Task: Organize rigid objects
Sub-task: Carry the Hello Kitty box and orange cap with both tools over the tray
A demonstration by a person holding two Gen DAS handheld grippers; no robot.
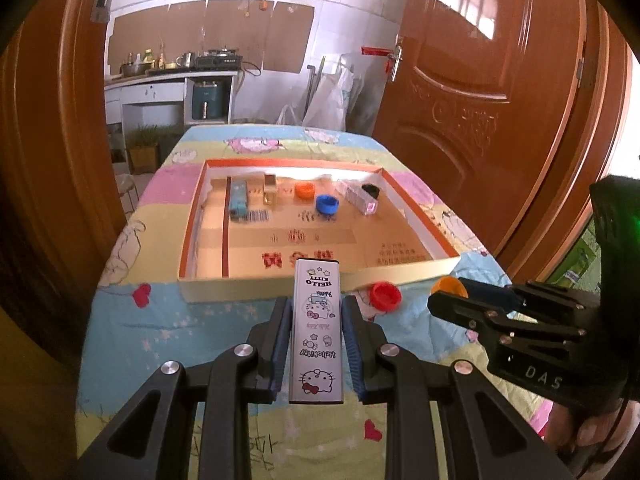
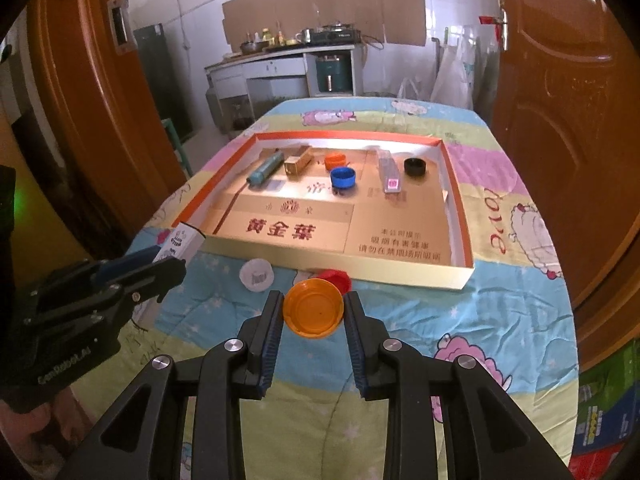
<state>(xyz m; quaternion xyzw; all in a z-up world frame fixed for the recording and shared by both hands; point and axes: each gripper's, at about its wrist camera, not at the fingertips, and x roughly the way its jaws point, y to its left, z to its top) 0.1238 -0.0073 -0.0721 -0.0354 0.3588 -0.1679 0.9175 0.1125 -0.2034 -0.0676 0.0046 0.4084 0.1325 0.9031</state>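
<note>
Left gripper (image 1: pixel 316 312): we hold it just short of the tray's near wall, its fingers (image 1: pixel 280 344) pinching the Hello Kitty box (image 1: pixel 317 332) on its long sides.
Hello Kitty box: white, slim, printed with cartoon cats; it lies lengthwise between the fingers, its far end pointing to 12 o'clock and reaching over the near wall of the tray in the left wrist view.
Right gripper (image 2: pixel 314 314): we keep it low over the counter, fingers closed on the orange cap (image 2: pixel 313 309) at its left and right rim.
Orange cap: round, its open hollow side facing the camera, held in front of the tray's near wall.
Red cap (image 2: pixel 335 279): on the counter just beyond the orange cap, at 12 o'clock from it, close to the tray wall.
White cap (image 2: pixel 257 275): on the counter at 10 o'clock from the orange cap.
Tray (image 2: pixel 404 270): a shallow cardboard box lid with orange edges, resting on the counter.
Inside the tray: a teal tube (image 2: pixel 265 167) and a gold box (image 2: pixel 298 162) at the far left, a small orange cap (image 2: pixel 334 160) and a blue cap (image 2: pixel 343 178) near the middle, a clear box (image 2: pixel 389 170) and a black cap (image 2: pixel 414 166) at the far right.
Counter (image 2: pixel 500 292): we see it covered by a pastel cartoon cloth.
</note>
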